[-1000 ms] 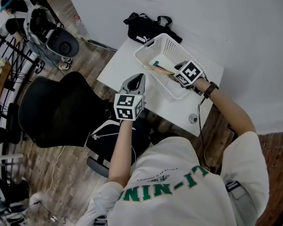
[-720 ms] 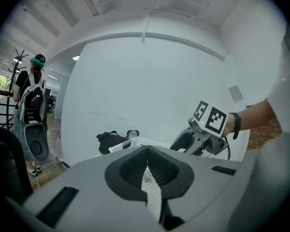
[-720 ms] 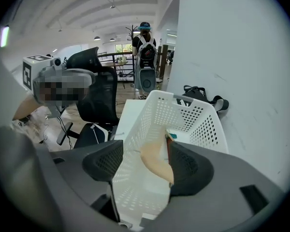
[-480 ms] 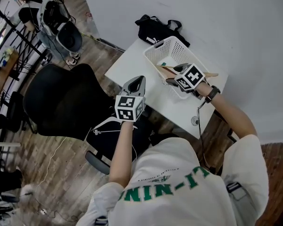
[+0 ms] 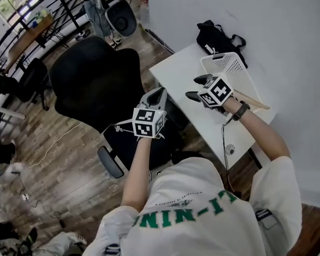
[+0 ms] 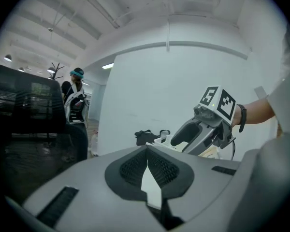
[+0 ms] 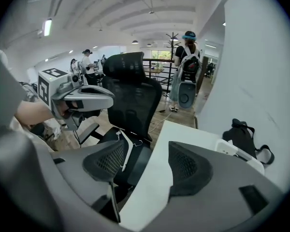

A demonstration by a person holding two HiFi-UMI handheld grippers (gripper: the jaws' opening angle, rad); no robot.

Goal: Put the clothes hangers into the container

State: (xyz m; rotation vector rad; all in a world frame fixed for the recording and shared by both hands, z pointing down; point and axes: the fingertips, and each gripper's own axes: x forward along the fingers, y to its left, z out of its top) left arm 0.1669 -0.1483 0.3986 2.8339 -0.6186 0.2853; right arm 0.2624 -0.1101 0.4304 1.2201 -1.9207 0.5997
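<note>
A white slatted basket (image 5: 229, 68) stands on the white table (image 5: 178, 73) with a wooden hanger (image 5: 252, 101) sticking out over its rim. My right gripper (image 5: 196, 87) hovers over the table just left of the basket; its jaws have just been opening and nothing is between them (image 7: 147, 151). A thin white hanger (image 5: 117, 127) lies on the seat of the black office chair (image 5: 96, 79); it also shows in the right gripper view (image 7: 121, 151). My left gripper (image 5: 160, 90) is above the chair's seat near the table's edge, shut and empty (image 6: 147, 151).
A black bag (image 5: 218, 39) lies at the table's far end against the white wall. A cable hangs off the table's near side (image 5: 223, 143). People stand by a railing in the background (image 7: 186, 66). Wooden floor surrounds the chair.
My right gripper let go of the wooden hanger, left it in the basket and swung left over the table. My left gripper shifted toward the chair seat. The head view turned left.
</note>
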